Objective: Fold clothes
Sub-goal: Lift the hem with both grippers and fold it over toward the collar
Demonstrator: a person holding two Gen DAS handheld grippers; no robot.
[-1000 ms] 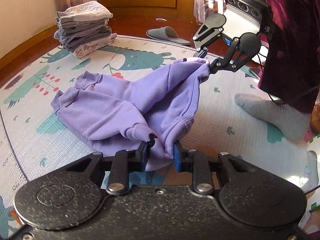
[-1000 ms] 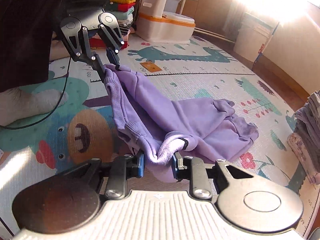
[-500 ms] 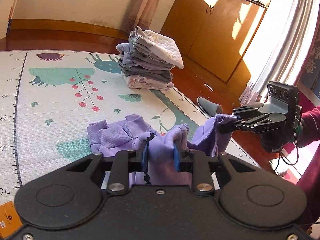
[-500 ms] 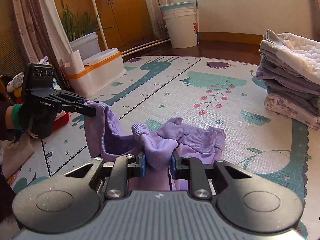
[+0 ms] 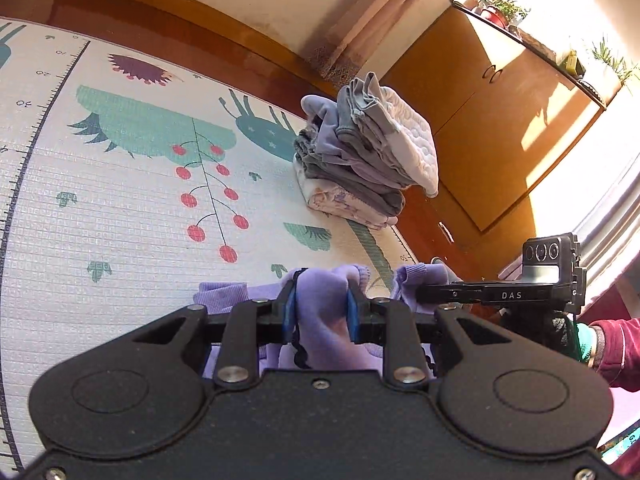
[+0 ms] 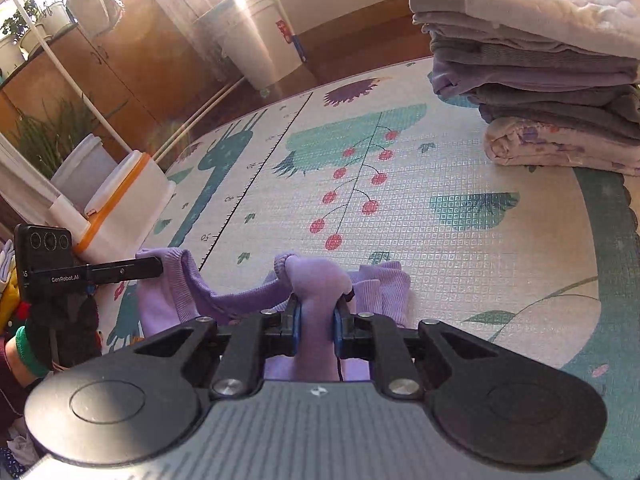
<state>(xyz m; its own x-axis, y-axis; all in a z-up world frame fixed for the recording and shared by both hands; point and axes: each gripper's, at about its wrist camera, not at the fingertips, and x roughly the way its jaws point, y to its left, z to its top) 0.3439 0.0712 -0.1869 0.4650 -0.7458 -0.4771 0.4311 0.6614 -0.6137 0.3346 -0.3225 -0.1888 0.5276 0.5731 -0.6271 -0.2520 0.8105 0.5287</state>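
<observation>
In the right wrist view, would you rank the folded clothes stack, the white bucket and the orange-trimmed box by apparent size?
1. folded clothes stack, largest, though it is nearest and cut off by the frame.
2. white bucket.
3. orange-trimmed box; close to the bucket in look, so that order is unsure.

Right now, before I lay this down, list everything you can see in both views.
Purple top: one, held up between both tools.
Folded clothes pile: one, grey, purple and white, far edge of mat.
Play mat: one, white with teal animals and red berries, on the floor.
Wooden cabinet: one, orange-brown, behind the pile.
Storage box: one, white with orange trim, mat's left side.
White bucket: one, by the wall.
Left tool: shut on the top.
Right tool: shut on the top.
</observation>
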